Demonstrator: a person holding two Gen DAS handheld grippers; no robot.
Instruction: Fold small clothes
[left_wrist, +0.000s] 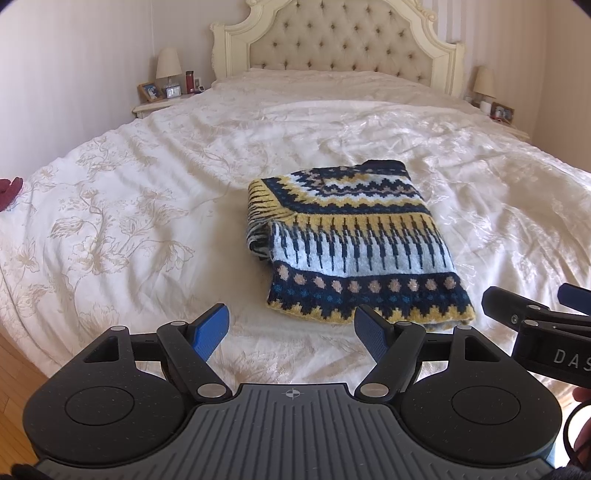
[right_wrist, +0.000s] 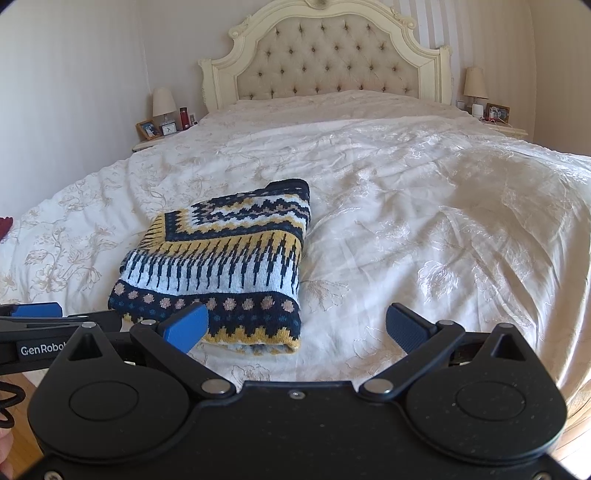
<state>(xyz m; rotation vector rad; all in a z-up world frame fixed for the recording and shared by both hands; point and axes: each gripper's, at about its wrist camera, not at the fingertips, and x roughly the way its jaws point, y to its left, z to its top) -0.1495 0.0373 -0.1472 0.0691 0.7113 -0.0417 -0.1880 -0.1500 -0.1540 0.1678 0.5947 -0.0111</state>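
Knitted wool sweater (left_wrist: 354, 243), navy, yellow and pale blue, folded into a thick rectangle on the bedspread (left_wrist: 147, 206).

Left wrist view: left gripper (left_wrist: 291, 332) spread wide, empty; sweater just ahead, slightly right.

Right wrist view: right gripper (right_wrist: 295, 328) spread, empty; sweater (right_wrist: 221, 258) ahead-left, by the left finger.

Handling: soft, bulky, non-slip; pinch near-edge corners.

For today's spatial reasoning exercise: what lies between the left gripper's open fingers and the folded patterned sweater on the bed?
Only bare white bedspread lies between the left gripper and the sweater, as the left wrist view shows.
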